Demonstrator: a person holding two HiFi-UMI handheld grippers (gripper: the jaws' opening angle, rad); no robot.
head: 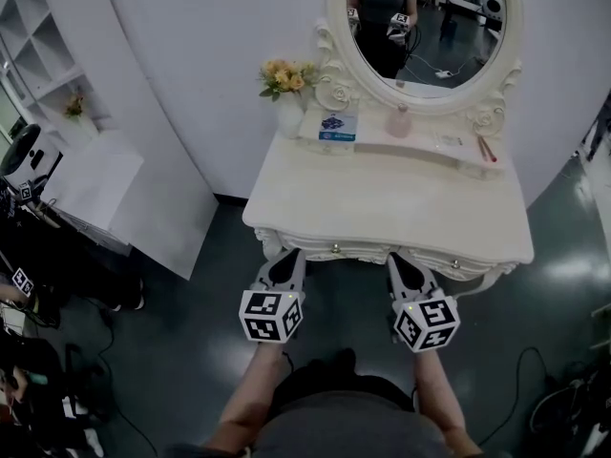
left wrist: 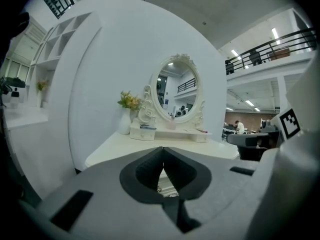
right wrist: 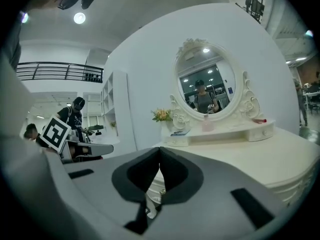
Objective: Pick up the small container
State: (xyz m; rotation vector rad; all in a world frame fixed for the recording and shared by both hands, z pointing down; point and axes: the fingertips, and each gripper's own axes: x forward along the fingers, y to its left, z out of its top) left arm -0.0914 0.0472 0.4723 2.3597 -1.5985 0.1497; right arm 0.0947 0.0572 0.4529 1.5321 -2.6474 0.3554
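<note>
Both closed, empty, left tongs (head: pixel 285 257), right tongs (head: pixel 402 259)

On the cream carved dressing table (head: pixel 401 213), the small pink container (head: pixel 400 122) stands at twelve o'clock, the white flower vase (head: pixel 289 114) at ten.

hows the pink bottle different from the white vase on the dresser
The white vase holds yellow flowers; the pink bottle holds none. The vase stands to the left of the mirror, the bottle right below it. The vase looks bigger. Both stand upright.
</note>
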